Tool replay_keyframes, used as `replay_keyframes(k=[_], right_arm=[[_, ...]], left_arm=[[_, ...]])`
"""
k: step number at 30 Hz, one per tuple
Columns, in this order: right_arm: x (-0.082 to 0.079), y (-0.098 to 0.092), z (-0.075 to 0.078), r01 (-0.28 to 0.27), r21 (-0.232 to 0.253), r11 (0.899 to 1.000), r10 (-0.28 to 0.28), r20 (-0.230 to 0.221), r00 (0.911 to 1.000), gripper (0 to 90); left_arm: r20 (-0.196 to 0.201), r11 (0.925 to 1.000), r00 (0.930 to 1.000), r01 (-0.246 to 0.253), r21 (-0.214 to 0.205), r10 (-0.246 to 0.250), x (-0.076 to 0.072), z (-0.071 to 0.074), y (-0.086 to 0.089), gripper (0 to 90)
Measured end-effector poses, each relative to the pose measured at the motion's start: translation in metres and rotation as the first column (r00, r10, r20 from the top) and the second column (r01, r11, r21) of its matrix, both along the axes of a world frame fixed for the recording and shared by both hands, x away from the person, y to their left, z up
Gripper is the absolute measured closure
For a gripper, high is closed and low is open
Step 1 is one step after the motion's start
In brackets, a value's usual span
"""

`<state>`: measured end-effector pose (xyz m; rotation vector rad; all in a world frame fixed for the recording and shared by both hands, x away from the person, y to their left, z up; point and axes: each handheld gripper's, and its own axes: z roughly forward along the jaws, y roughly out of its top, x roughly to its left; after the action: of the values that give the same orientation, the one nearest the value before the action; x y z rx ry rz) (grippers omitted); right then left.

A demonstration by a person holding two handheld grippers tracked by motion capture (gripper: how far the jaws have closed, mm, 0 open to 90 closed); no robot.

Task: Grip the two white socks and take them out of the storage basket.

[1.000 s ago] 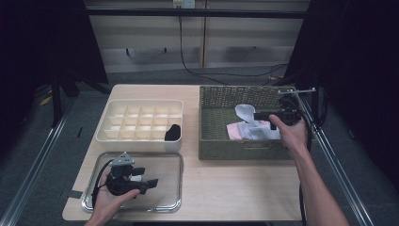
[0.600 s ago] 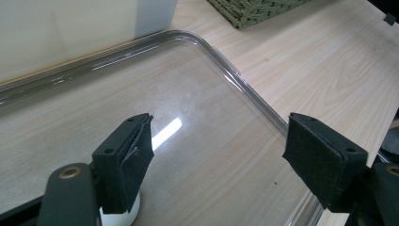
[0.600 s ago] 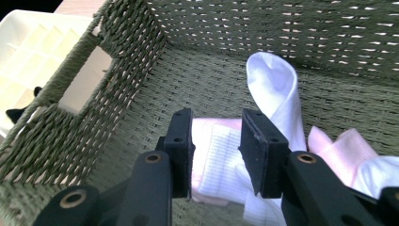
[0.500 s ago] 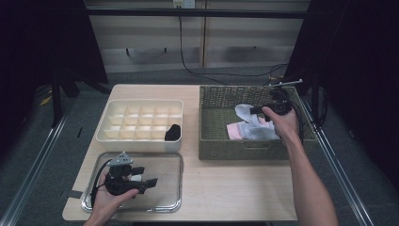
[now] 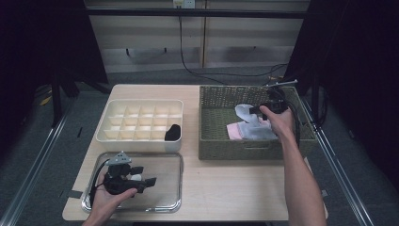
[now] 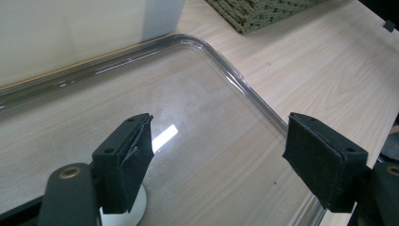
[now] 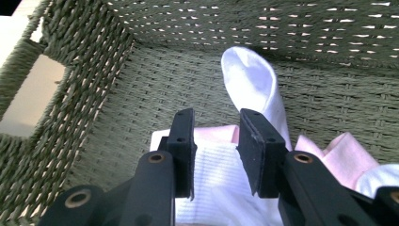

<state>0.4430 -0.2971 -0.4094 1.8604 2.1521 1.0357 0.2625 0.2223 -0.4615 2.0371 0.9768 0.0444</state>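
— Right gripper (image 7: pixel 215 141) hangs inside the wicker basket (image 5: pixel 221 141), jaws narrow and just been closing, nothing clamped; white sock (image 7: pixel 251 84) lies just under them.

— And the left gripper (image 6: pixel 216 155)?

— Jaws wide, empty, over the clear tray (image 6: pixel 244 89), near its rounded rim.

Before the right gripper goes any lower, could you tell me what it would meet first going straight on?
Probably the white sock lying between the partly closed jaws of the right gripper, then the pink sock beneath.
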Motion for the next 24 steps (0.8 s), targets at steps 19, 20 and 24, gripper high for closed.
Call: replay_keyframes(k=[19,20,24], right_arm=[[0.018,-0.004,-0.020,0.040,-0.046,0.998,-0.043,-0.067,0.9968,57.9],[0.018,-0.004,-0.020,0.042,-0.044,0.998,-0.045,-0.076,0.9961,57.1],[0.020,-0.003,-0.023,0.037,-0.063,0.997,-0.043,-0.097,0.9943,57.0]], left_arm=[[-0.009,0.9998,0.9997,-0.021,-0.007,0.021,0.002,-0.001,0.006,23.9],[-0.010,0.9997,0.9997,-0.022,-0.008,0.022,0.002,-0.002,0.006,23.8],[-0.008,0.9997,0.9997,-0.023,-0.009,0.023,0.002,-0.002,0.006,23.9]])
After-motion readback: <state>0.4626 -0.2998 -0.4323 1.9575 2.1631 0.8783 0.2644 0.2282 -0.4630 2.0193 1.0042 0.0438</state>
